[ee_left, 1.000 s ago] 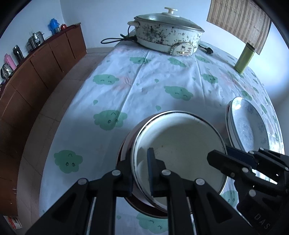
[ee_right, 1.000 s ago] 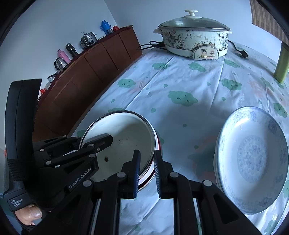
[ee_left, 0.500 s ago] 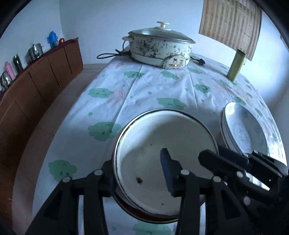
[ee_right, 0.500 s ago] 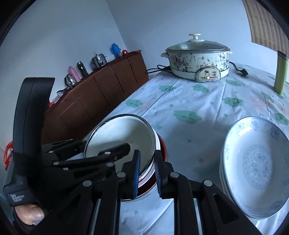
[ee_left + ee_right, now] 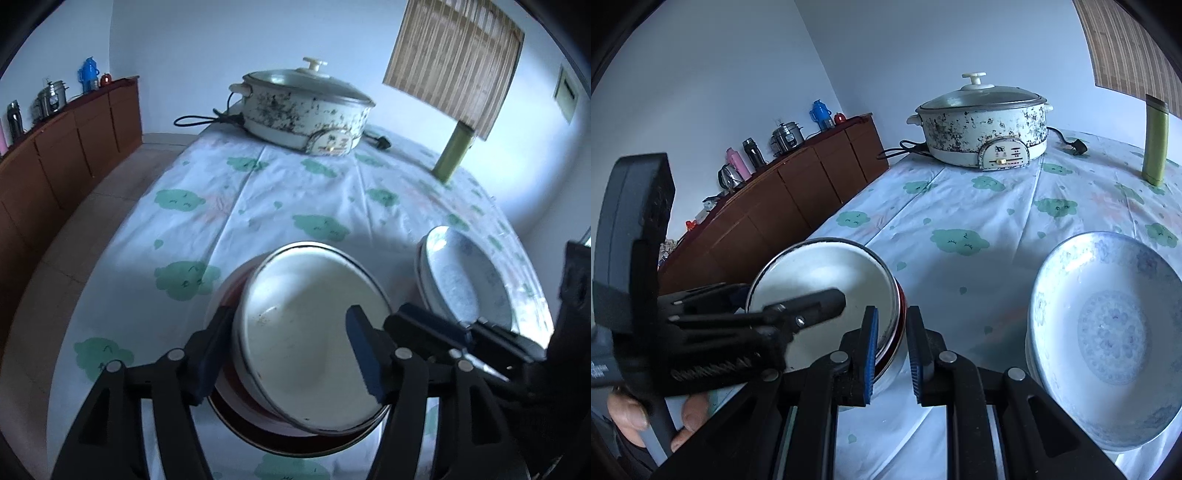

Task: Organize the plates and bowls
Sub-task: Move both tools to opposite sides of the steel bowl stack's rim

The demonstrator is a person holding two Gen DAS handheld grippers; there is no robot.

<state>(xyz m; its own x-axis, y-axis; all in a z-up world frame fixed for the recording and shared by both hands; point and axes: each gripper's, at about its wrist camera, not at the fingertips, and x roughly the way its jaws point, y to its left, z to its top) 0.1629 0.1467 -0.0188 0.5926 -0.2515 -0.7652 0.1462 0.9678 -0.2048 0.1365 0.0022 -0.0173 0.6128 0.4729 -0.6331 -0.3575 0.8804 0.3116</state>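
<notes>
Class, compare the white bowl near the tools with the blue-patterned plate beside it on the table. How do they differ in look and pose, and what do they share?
The white bowl is plain inside with a dark rim line; the patterned plate carries a pale blue floral print. The bowl sits tilted in a red dish with tool fingers around its rim; the plate lies untouched. The bowl looks deeper, the plate shallower. Both are round, face up, and top a stack on the cloud-print tablecloth.

Dim bluish daylight, soft shadows, fisheye-warped edges, slight blur

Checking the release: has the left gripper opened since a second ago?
Yes. The left gripper has spread wide; its fingers now straddle the white enamel bowl instead of pinching its rim.
</notes>
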